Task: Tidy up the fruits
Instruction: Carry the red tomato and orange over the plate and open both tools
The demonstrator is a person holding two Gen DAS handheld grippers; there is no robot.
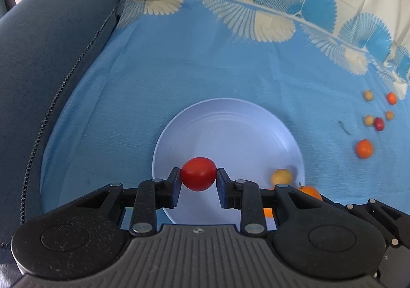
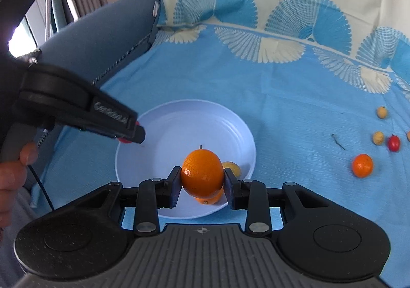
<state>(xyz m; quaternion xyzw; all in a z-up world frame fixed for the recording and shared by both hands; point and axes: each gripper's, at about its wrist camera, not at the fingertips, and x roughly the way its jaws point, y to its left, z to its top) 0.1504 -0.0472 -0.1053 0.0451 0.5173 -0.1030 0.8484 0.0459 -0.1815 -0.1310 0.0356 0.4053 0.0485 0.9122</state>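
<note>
Right wrist: one white plate [image 2: 164, 131], two kumquats [image 2: 202, 176] over it.

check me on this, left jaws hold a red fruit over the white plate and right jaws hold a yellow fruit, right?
Not quite. The right gripper holds an orange fruit, not a yellow one, as the right wrist view shows; a yellow fruit lies in the white plate behind it. The rest stands: the left gripper holds a red fruit over the plate.

Red fruit [image 1: 198, 174], orange fruit [image 2: 202, 176], both clamped
</note>
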